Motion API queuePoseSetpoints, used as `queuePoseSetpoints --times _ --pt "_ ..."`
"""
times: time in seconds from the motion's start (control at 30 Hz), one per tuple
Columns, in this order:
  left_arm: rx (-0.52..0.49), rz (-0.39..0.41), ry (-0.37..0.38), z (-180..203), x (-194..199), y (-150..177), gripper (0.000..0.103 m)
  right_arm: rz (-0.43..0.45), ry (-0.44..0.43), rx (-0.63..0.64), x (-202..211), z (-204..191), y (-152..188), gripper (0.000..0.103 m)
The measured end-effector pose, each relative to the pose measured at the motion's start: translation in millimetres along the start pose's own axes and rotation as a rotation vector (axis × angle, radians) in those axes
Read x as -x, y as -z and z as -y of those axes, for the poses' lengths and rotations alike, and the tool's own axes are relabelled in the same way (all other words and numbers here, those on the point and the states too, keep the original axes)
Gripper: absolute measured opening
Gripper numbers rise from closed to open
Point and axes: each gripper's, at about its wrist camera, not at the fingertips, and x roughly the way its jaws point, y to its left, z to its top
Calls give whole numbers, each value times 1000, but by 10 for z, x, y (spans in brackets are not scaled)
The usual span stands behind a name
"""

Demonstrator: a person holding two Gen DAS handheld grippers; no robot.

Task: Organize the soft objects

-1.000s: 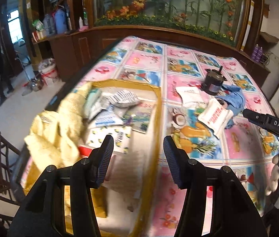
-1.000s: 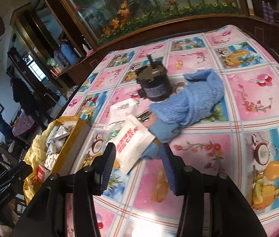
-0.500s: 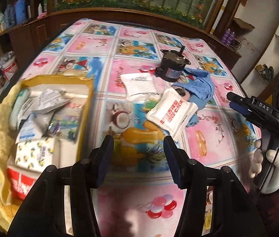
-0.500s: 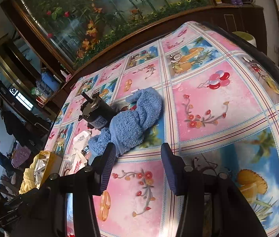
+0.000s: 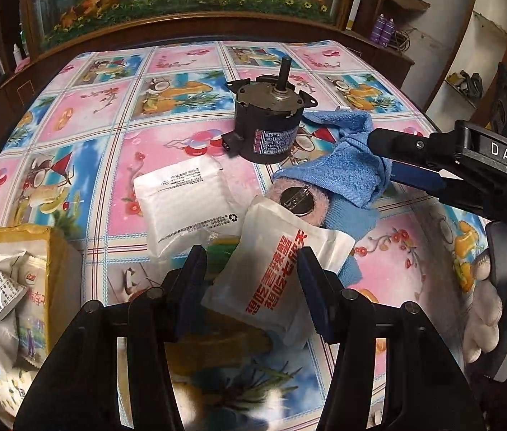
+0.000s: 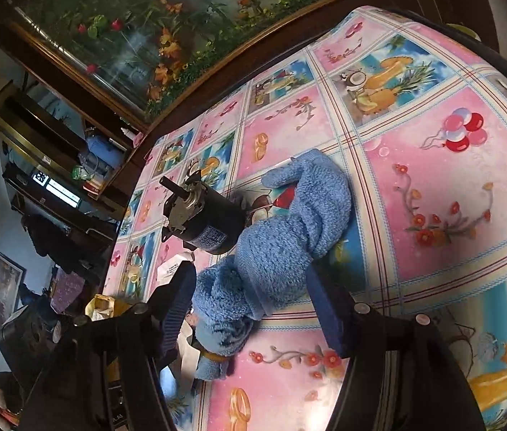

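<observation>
My left gripper (image 5: 251, 269) is open, its fingers on either side of a white soft packet with red lettering (image 5: 278, 273) on the table. A second white packet (image 5: 185, 201) lies just beyond it. A rumpled blue towel (image 5: 347, 165) lies to the right, over a pink fuzzy thing with a round metal disc (image 5: 298, 199). My right gripper (image 6: 250, 291) is open, its fingers straddling the blue towel (image 6: 282, 237); it shows in the left wrist view (image 5: 386, 161) at the towel's right side.
A black motor (image 5: 269, 122) with a shaft stands behind the towel and packets. A yellow box (image 5: 5, 287) holding several packets sits at the near left. The table has a pink and blue patterned cloth (image 5: 92, 118). A wooden cabinet runs behind.
My left gripper has swung right from the yellow box to the lettered packet. My right gripper has closed in on the blue towel, which now sits between its fingers.
</observation>
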Motion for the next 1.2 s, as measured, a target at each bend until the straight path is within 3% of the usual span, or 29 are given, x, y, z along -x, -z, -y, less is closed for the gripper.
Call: queuePoseSetpoints --times 0.07,0.23,0.47,0.63,0.67,0.7,0.73,0.77,0.87,1.1,1.2 --pt "0 10 -23 6 -19 1 72 3 40 33 -53 -88 -3 68" --pt "1 11 -38 17 -88 -18 75 16 117 80 -170 -249 9 75" --pt "9 19 -52 62 -178 17 81 -34 137 38 -397 -202 2 76" --pt "-15 16 -72 150 -220 80 82 -12 115 56 -416 -225 -3 75" --pt "-28 19 -62 172 -208 97 79 -16 101 65 -428 -221 -5 70" --pt "-26 21 -35 178 -191 108 66 -16 90 64 -421 -196 -4 61" --pt "-27 28 -9 184 -161 118 58 -24 76 58 -423 -177 -8 46" --pt "-25 25 10 187 -145 122 44 -35 48 44 -420 -150 -10 46" --pt "-16 23 46 201 -61 152 33 -25 37 27 -340 -102 8 45" --pt "37 55 130 175 273 297 18 26 12 7 -4 -78 94 45" --pt "49 92 161 174 492 360 17 66 4 6 215 -83 149 45"
